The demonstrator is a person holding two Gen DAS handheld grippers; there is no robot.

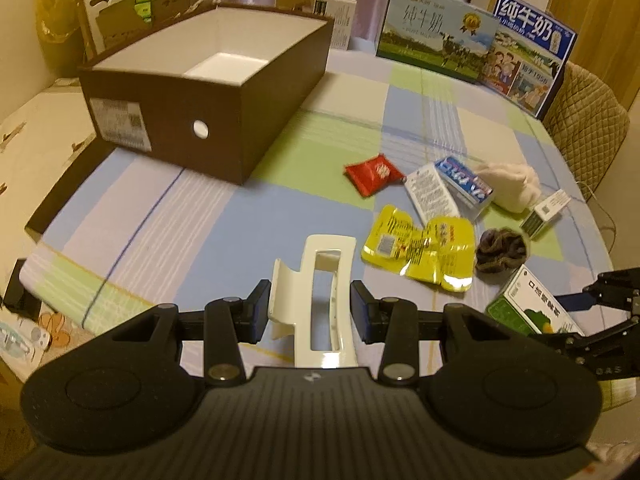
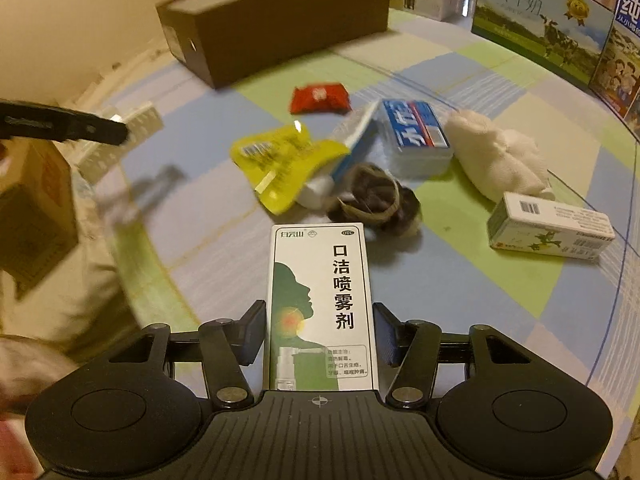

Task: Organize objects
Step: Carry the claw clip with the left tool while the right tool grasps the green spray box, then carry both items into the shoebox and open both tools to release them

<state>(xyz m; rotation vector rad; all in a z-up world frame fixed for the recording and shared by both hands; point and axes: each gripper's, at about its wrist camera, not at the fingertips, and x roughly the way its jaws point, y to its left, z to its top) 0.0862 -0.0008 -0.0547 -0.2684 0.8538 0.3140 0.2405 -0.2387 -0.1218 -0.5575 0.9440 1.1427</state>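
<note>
- Dim, warm yellowish indoor light; colours look muddy.
- Glare glints off the yellow foil packet (image 1: 420, 248).
- Fisheye bends everything, with dark vignette at the corners.
- Right wrist view smears with motion blur towards 9 o'clock; the brown box (image 2: 276, 20) at 12 looks soft.

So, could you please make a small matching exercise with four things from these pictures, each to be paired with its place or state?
Things:
1. white hair clip
2. green and white spray box
3. brown box
4. red packet

Places or states:
A. lies loose on the checked cloth
B. between the fingers of the right tool
C. open on top, with a white inside
D. between the fingers of the left tool

Pairs: 1-D, 2-B, 3-C, 4-A
</note>
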